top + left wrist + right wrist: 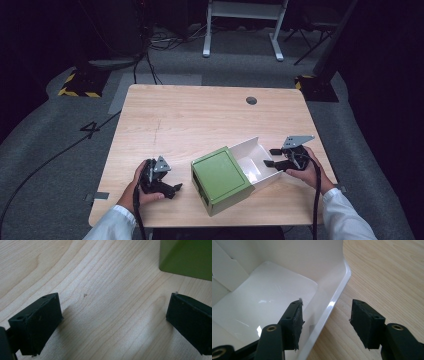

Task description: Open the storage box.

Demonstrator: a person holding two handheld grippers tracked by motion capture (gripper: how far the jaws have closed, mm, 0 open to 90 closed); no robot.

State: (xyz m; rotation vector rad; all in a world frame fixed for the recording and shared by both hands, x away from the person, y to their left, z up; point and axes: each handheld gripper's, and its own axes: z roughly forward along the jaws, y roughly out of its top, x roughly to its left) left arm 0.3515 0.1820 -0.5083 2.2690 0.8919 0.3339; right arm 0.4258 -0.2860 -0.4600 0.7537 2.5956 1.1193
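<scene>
Grey carpet floor [50, 130], white frame legs [242, 30], dark surroundings

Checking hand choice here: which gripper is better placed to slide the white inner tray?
Right: the right gripper has its jaws open astride the glossy white tray's wall; the left gripper stands apart.

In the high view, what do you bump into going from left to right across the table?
Left gripper in the person's left hand → green box sleeve → white inner tray sliding out of it → right gripper, jaws apart astride the tray's end wall.
</scene>
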